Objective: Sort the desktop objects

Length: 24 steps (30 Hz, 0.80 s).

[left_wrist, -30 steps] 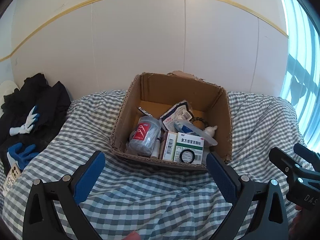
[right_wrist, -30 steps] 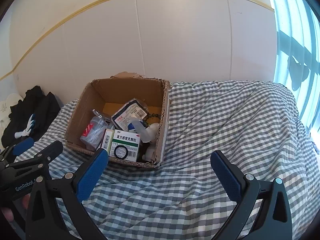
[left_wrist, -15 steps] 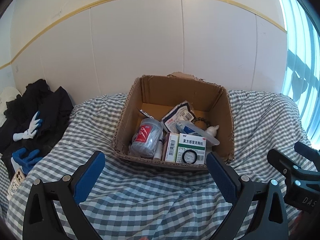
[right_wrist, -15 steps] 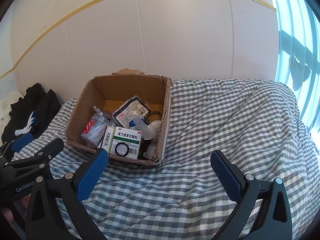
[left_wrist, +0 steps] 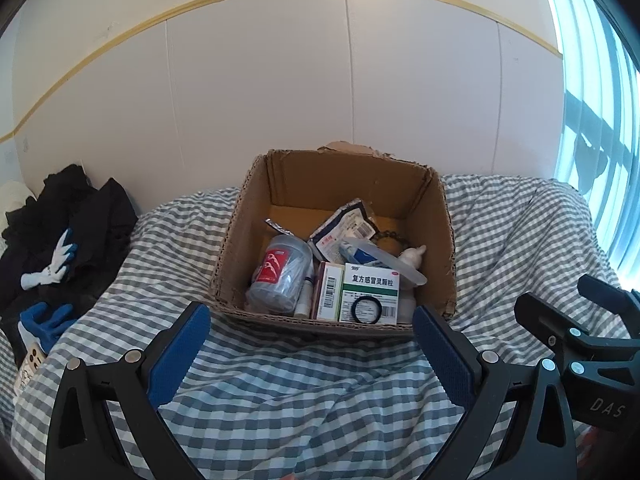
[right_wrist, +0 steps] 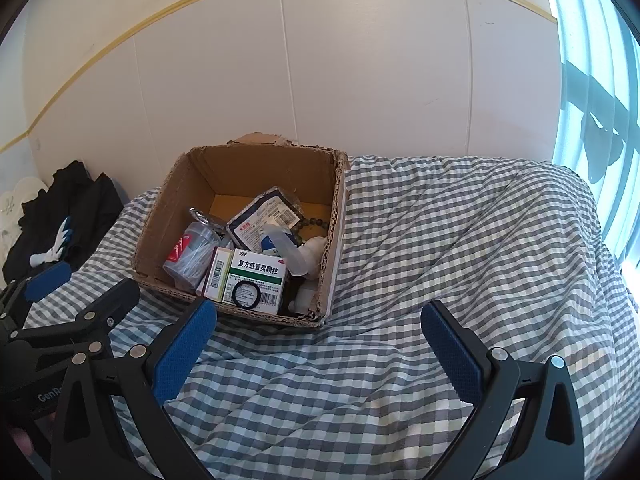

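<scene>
Both grippers drawn back from the filled box.
The left gripper [left_wrist: 312, 344] and right gripper [right_wrist: 320, 344] are held wide open and empty; the open brown cardboard box [left_wrist: 244, 240] of sundries appears smaller than a second ago, so the sorting is judged finished.

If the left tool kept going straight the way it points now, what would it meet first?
Probably the near wall of the cardboard box, which sits dead ahead between the open fingers of the left tool. The tool looks tilted somewhat downward, so it might brush the checked bedcover first; depth is unclear.
</scene>
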Each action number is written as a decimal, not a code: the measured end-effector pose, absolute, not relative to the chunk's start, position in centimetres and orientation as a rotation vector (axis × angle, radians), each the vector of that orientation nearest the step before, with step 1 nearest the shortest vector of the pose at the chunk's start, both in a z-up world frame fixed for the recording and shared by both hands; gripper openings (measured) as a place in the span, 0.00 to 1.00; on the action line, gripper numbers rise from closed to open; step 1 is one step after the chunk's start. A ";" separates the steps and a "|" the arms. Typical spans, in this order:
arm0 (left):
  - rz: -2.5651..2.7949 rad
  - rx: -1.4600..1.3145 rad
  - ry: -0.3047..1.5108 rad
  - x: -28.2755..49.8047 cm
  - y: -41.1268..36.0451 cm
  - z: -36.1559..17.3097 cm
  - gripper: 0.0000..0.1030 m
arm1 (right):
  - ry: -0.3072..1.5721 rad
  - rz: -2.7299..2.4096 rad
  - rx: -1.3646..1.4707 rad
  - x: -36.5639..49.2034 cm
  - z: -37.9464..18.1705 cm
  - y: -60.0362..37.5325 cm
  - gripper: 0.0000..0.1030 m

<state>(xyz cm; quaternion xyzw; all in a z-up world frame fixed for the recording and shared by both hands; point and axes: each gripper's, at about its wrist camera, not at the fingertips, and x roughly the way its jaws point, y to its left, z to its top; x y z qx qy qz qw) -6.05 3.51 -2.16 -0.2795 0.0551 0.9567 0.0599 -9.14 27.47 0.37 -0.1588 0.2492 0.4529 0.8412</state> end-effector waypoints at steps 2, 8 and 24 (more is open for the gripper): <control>2.916 -0.845 0.172 -6.1 3.5 -2.1 1.00 | 0.526 0.957 -0.336 -9.1 0.4 27.5 1.00; 2.945 -0.856 0.183 -6.3 3.3 -2.3 1.00 | 0.526 0.955 -0.333 -9.0 0.4 27.5 1.00; 2.933 -0.924 0.129 -6.6 2.8 -3.3 1.00 | 0.534 0.949 -0.335 -8.8 0.1 27.4 1.00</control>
